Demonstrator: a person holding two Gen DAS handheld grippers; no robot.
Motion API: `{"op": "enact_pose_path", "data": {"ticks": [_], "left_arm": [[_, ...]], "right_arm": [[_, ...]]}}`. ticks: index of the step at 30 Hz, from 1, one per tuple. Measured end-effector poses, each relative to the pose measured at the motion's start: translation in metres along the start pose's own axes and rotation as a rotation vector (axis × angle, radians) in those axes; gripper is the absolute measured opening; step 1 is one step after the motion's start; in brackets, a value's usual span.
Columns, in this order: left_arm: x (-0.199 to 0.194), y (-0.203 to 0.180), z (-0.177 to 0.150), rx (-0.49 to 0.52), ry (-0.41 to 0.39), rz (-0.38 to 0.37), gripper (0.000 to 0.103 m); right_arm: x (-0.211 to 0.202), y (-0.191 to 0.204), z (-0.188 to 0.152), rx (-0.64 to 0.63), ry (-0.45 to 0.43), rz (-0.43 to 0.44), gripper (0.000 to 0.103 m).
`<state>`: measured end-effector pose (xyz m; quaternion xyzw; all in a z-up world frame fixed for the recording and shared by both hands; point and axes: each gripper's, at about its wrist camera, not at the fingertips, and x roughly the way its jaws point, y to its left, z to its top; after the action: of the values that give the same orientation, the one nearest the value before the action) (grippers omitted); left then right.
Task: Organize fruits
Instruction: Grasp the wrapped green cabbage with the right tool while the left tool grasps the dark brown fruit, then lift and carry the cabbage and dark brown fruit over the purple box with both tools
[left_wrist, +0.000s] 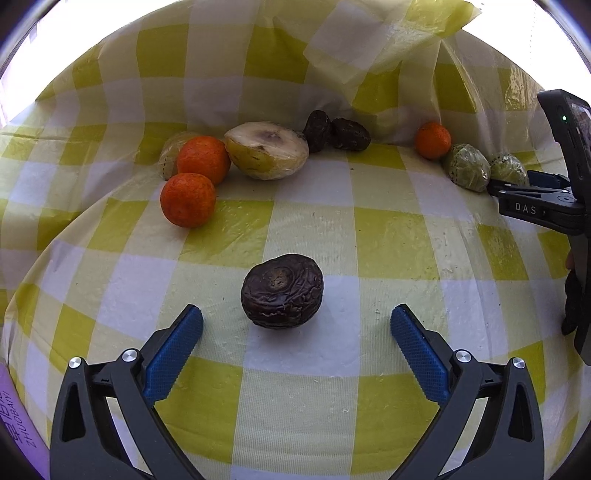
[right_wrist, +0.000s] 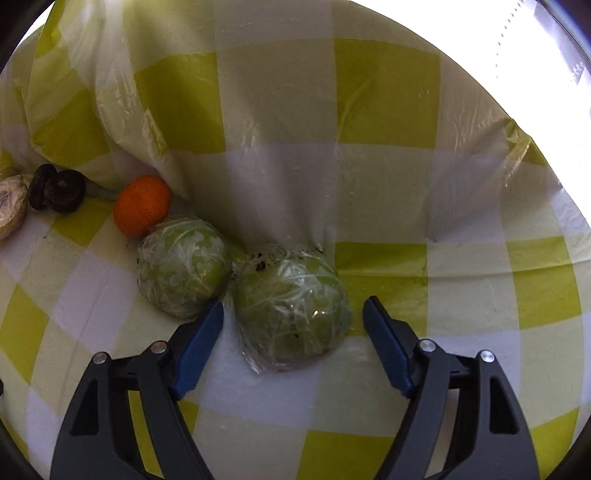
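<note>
Left gripper: my jaws gape wide, empty; dark wrinkled fruit lies just beyond.
Right gripper: I straddle the near wrapped green fruit, jaws apart, not touching.

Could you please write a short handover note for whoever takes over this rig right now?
Left gripper: open, empty, lined up on the lone dark wrinkled fruit on the checked cloth.
Right gripper: open, straddling the nearer wrapped green fruit, not yet closed; second wrapped green fruit beside it.
Far edge: two oranges, cut pale fruit, two dark fruits, one orange.
Done: partial grouping. Left: the lone dark fruit, stray orange.
</note>
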<state>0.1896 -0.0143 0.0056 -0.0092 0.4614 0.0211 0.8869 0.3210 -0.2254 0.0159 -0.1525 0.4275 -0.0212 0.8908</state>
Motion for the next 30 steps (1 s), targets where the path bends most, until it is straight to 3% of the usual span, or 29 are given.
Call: {"op": "enact_pose_path", "data": {"ticks": [2, 5, 8, 12, 18, 21, 23, 24, 26, 30], "left_arm": [[-0.001, 0.000, 0.000, 0.000, 0.000, -0.001, 0.099], [-0.001, 0.001, 0.000, 0.000, 0.000, -0.002, 0.099], [-0.002, 0.001, 0.000, 0.001, 0.001, -0.002, 0.099], [-0.002, 0.001, 0.000, 0.002, 0.001, -0.002, 0.099], [-0.003, 0.003, 0.000, -0.012, -0.006, -0.012, 0.094], [-0.007, 0.009, -0.002, -0.039, -0.027, 0.006, 0.083], [-0.011, 0.016, -0.004, -0.075, -0.051, 0.028, 0.061], [-0.013, 0.020, -0.004, -0.089, -0.059, 0.022, 0.058], [-0.018, 0.027, -0.006, -0.111, -0.079, -0.036, 0.034], [-0.027, 0.031, -0.012, -0.108, -0.107, -0.087, 0.034]], "right_arm": [[0.002, -0.004, 0.001, 0.042, 0.016, 0.041, 0.064], [-0.004, -0.009, -0.008, 0.092, 0.010, 0.063, 0.064], [-0.023, -0.015, -0.036, 0.212, -0.002, 0.192, 0.063], [-0.068, -0.005, -0.085, 0.270, -0.047, 0.299, 0.063], [-0.120, 0.016, -0.156, 0.350, -0.075, 0.350, 0.063], [-0.133, 0.021, -0.172, 0.366, -0.088, 0.341, 0.063], [-0.137, 0.031, -0.166, 0.347, -0.095, 0.323, 0.063], [-0.140, 0.034, -0.166, 0.339, -0.104, 0.302, 0.063], [-0.140, 0.038, -0.164, 0.330, -0.114, 0.273, 0.063], [-0.145, 0.038, -0.166, 0.336, -0.136, 0.235, 0.063]]}}
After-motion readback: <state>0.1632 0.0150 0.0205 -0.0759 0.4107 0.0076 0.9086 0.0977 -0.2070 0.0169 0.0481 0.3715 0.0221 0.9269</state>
